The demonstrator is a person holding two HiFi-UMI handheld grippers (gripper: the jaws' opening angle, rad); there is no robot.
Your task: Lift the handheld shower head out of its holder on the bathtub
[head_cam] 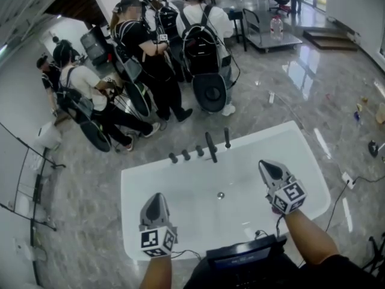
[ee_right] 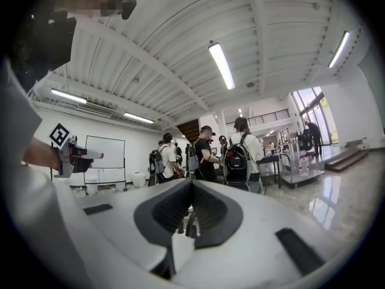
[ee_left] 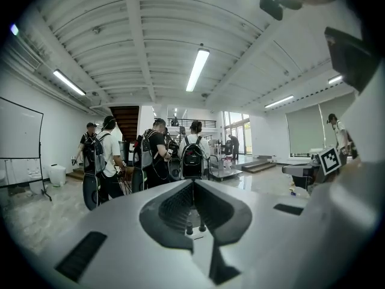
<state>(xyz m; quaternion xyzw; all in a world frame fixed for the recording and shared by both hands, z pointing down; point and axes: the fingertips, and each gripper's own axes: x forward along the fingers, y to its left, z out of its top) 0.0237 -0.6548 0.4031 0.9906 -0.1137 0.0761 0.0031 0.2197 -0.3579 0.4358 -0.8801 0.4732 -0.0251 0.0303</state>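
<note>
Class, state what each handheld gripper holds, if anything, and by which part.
Nothing is held: the left gripper and the right gripper both hover over the white bathtub, jaws closed together and empty.

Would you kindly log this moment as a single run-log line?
left gripper: shut, empty | right gripper: shut, empty | shower head: not yet lifted

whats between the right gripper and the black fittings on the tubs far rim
Nothing stands there. In the head view, only the bare white inside of the bathtub lies between the right gripper and the black fittings.
</note>
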